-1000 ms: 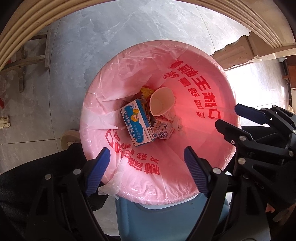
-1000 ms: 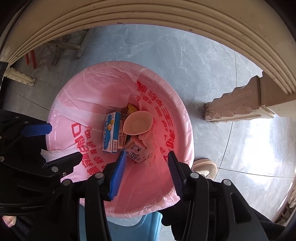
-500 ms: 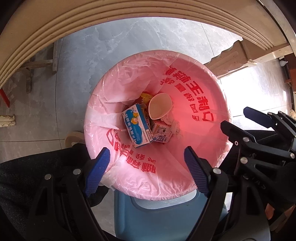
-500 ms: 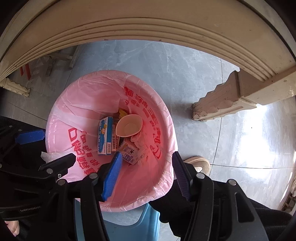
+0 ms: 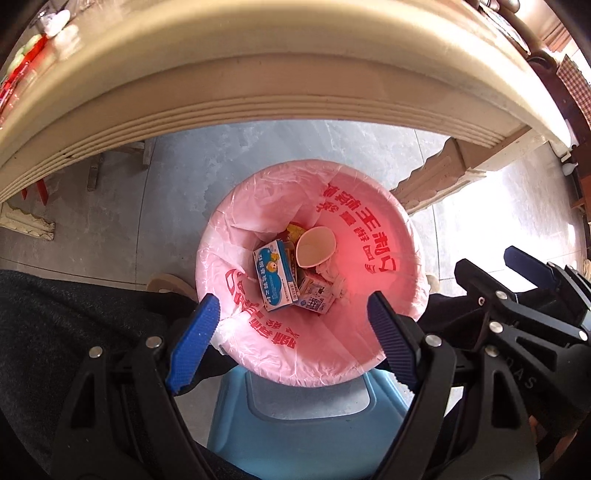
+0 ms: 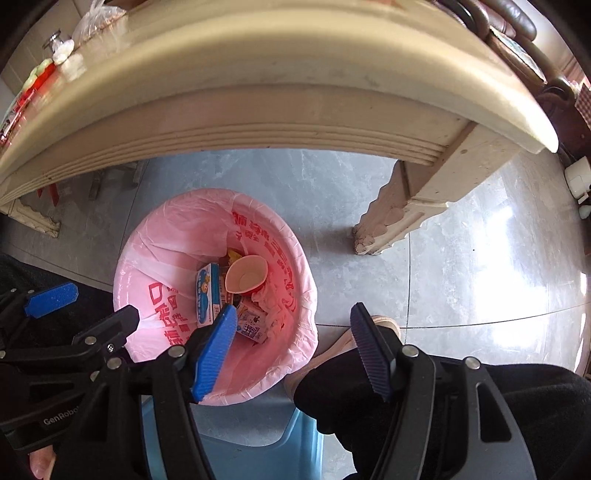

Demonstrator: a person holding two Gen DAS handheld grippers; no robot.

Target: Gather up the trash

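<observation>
Standing on the grey floor [image 5: 177, 206] below one cream table [image 5: 258, 74], one bin [image 5: 295, 424] is lined with one pink bag [image 5: 369, 206] printed in red. Inside are seen one paper cup [image 5: 314, 246], two cartons, blue [image 5: 275, 280] and white [image 5: 316, 300], and crumpled paper. The left gripper [image 5: 291, 334] is held spread and empty; the right gripper [image 6: 295, 354] has just been opening, nothing between its pads. Only the right view shows a wall socket [image 6: 578, 179] and a bag on the tabletop [image 6: 99, 22].
</observation>
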